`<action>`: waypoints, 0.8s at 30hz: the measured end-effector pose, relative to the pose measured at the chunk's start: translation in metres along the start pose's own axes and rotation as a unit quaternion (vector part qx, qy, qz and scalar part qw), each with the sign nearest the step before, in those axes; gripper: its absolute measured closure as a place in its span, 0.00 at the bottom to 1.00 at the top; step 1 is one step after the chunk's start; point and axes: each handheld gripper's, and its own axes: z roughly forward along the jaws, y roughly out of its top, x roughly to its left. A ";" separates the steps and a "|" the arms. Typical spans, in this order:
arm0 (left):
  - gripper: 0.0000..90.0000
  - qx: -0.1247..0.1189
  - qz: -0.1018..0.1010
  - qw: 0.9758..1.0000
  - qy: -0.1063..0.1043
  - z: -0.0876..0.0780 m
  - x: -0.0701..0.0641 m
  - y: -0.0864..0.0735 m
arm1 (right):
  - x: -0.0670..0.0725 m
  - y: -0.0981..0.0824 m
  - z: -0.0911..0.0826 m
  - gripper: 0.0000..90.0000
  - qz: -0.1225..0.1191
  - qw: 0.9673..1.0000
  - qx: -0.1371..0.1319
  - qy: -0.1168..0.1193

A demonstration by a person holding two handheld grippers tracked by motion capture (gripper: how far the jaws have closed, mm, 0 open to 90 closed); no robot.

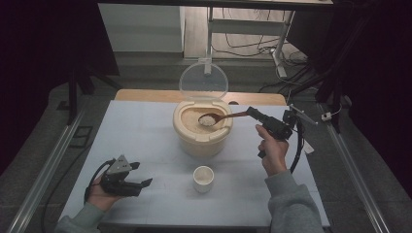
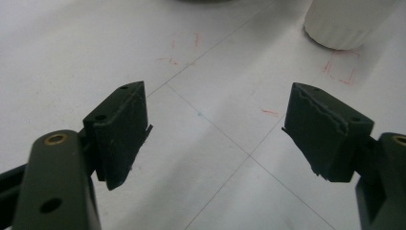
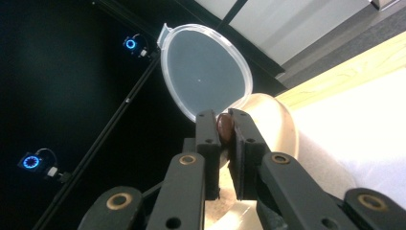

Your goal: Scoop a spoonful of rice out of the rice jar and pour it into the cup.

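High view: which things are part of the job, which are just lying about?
In use: rice container with lid open, wooden spoon of rice held by right hand-held gripper, white cup.

Idle: open left hand-held gripper, cables on floor.

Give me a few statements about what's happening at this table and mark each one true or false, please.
1. The right tool grips a brown wooden spoon carrying white rice. True.
2. The clear round lid of the cream plastic rice container is closed. False: it stands open behind the container.
3. The left tool holds the small white ribbed cup. False: its jaws are wide apart and empty, over the pale tabletop.
4. The cup stands nearer the person than the container. True.
5. The spoon is over the cup. False: its bowl is over the container.
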 end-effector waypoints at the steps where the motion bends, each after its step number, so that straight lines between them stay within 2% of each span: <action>1: 0.25 0.000 0.000 1.000 0.000 0.000 0.000 0.000 | 0.001 0.000 -0.001 0.92 0.000 1.000 0.000 0.002; 10: 0.25 0.000 0.001 1.000 -0.001 0.000 0.000 0.000 | 0.009 -0.002 -0.011 0.92 0.003 1.000 0.013 0.017; 14: 0.25 0.000 0.002 1.000 -0.002 0.000 0.000 0.000 | 0.009 -0.006 -0.019 0.92 0.016 0.999 0.020 0.026; 24: 0.25 0.001 0.003 1.000 -0.001 0.001 0.000 0.000 | 0.008 -0.021 -0.037 0.92 0.022 0.998 0.045 0.036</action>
